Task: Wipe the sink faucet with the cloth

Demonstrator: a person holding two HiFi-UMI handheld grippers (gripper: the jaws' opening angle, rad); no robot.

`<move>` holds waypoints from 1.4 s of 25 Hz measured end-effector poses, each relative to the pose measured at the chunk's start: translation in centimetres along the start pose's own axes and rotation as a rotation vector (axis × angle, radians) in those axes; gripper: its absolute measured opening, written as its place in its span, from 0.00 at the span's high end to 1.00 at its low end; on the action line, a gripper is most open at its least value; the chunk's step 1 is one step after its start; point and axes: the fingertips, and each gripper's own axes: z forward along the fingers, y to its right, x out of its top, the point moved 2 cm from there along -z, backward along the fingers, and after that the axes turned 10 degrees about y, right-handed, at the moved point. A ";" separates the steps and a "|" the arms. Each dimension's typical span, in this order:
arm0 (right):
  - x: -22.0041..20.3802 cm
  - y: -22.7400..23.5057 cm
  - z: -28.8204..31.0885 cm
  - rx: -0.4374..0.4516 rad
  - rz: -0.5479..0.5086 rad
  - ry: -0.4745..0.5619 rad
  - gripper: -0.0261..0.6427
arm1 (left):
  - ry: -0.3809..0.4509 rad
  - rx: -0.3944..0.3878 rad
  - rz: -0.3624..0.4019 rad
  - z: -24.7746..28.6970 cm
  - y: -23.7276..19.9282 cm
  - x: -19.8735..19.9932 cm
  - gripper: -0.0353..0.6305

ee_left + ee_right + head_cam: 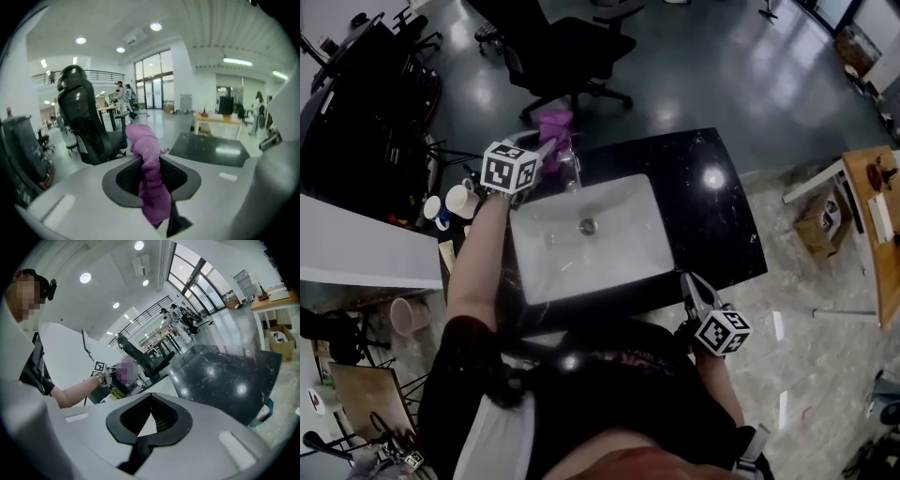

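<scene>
Your left gripper (151,165) is clamped on the purple cloth (143,140), up by the faucet (573,172) at the far left of the sink (628,258). The cloth looks soft, light and floppy, so grip a bunched fold. Your right gripper (151,414), near right, is closed and empty.

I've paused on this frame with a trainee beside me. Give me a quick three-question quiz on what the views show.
1. True or false: the right gripper has its jaws together with nothing between them.
2. What does the left gripper hold? A) a yellow sponge B) a purple cloth C) a spray bottle
3. Fill in: in the head view, the gripper nearer the faucet at the far rim of the sink is the ____ one.
Key: 1 true; 2 B; 3 left.
</scene>
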 end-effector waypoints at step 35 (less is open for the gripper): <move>2.0 0.9 -2.2 0.032 0.023 0.009 0.94 | -0.416 -0.083 0.852 -1.9 7.7 -8.1 0.80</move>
